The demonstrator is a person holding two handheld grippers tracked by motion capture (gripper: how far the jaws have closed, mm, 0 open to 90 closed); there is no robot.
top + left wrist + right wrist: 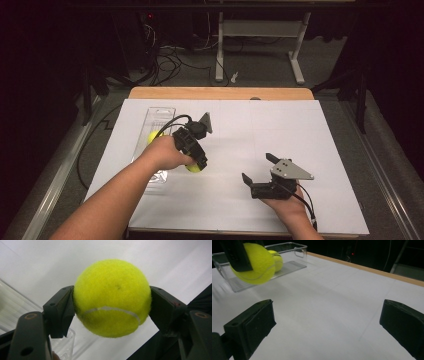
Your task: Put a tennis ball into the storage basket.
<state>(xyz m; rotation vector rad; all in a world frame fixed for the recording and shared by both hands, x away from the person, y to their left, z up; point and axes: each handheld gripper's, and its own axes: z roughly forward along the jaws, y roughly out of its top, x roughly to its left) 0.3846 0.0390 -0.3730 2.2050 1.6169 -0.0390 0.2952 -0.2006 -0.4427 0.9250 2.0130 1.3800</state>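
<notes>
left tool (196, 164) — clamped on tennis ball (112, 298), just beside clear bin (156, 116) | right tool (260, 170) — jaws apart, nothing between, over white tabletop (280, 130)

Overhead light is brightening the white table (280, 130) while the surrounding room is staying dark; the clear bin (294, 263) beyond the right tool is blurring softly.

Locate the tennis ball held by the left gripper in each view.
High view: the held tennis ball peeks out under the left gripper, left of centre.
Left gripper view: centre, pressed between both jaws.
Right gripper view: top left, clamped by a black jaw.
Shared landmark: the clear plastic bin beside it.
</notes>
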